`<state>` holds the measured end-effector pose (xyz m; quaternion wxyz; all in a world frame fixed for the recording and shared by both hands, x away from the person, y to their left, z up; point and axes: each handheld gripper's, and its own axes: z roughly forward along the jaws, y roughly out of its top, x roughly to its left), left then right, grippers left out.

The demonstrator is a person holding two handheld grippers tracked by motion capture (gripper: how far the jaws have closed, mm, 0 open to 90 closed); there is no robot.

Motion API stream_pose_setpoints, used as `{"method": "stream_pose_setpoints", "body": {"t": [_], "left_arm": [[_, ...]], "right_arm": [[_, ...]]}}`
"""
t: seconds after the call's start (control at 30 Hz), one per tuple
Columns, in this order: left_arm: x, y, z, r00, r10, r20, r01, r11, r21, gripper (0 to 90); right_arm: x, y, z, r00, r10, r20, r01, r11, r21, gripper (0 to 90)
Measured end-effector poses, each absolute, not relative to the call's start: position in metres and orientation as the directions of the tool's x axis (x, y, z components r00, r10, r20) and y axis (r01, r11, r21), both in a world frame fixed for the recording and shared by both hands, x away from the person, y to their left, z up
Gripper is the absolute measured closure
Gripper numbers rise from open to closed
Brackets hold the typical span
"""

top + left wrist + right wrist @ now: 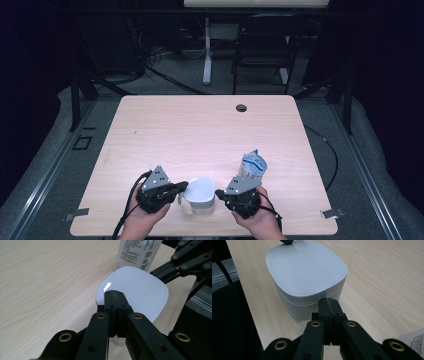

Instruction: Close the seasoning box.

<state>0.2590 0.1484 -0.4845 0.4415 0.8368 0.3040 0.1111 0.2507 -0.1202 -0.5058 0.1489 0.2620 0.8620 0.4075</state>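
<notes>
My left gripper (115,293) and right gripper (329,301): jaws together, holding nothing, at the worktop's (200,125) near edge. White lidded box (201,192): between them, left tips touching its lid, right just beside its wall. Bottle (252,167): just behind right gripper.

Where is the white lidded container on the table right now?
In the high view the white lidded container sits near the table's front edge, between the left gripper and right gripper, with the blue-and-white pouch just behind to its right.
</notes>
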Motion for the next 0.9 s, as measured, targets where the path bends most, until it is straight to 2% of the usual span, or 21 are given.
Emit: {"method": "stream_pose_setpoints", "body": {"t": [0.9], "left_arm": [[0.259, 0.1488, -0.4851, 0.789, 0.607, -0.089, 0.414, -0.42, 0.808, 90.0]], "right_arm": [[0.2504, -0.1218, -0.5032, -0.816, 0.578, -0.022, 0.332, 0.5, 0.8, 90.0]]}}
